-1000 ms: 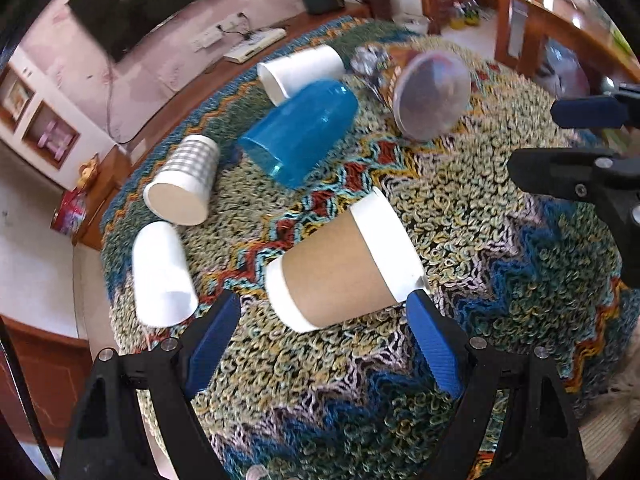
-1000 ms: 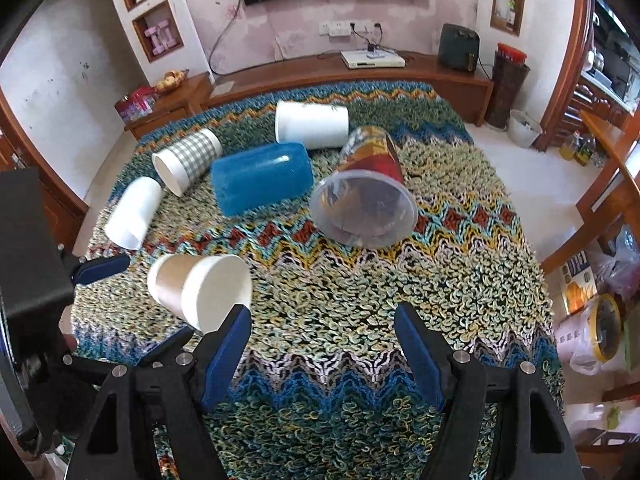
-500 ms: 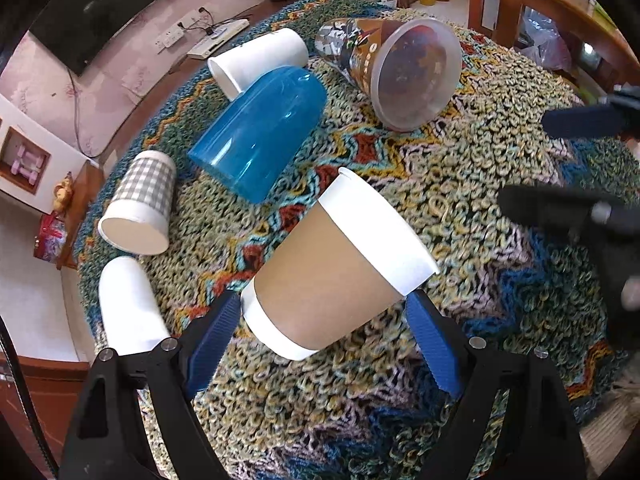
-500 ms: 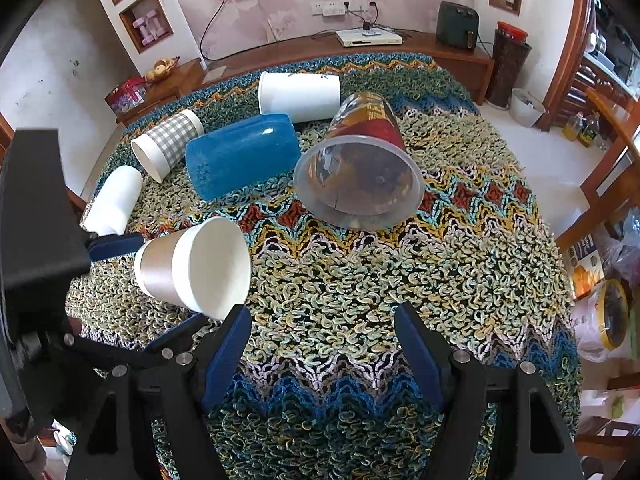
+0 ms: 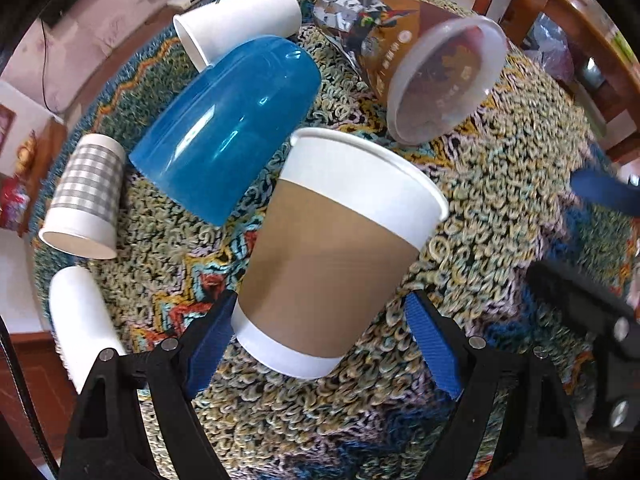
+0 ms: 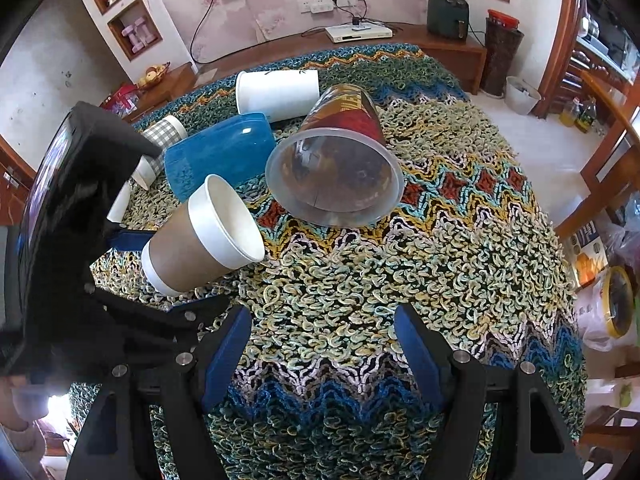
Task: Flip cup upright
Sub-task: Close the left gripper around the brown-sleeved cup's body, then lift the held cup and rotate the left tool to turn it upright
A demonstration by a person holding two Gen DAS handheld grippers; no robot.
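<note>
My left gripper (image 5: 320,332) is shut on a brown paper cup with white bands (image 5: 332,252). It holds the cup by its base, lifted off the cloth and tilted, rim up and to the right. In the right wrist view the same cup (image 6: 200,236) hangs at the left, mouth facing right, clear of the table. My right gripper (image 6: 322,344) is open and empty over the near part of the knitted cloth (image 6: 400,280).
Other cups lie on their sides: a blue plastic tumbler (image 5: 228,128), a clear printed cup (image 5: 424,68), a white cup (image 5: 236,24), a checked cup (image 5: 86,196) and a small white cup (image 5: 82,324). A wooden chair (image 6: 600,168) stands at the right.
My left gripper has lifted the brown cup off the cloth and turned it from lying on its side toward rim-up. The right gripper has moved slightly forward, still open.
</note>
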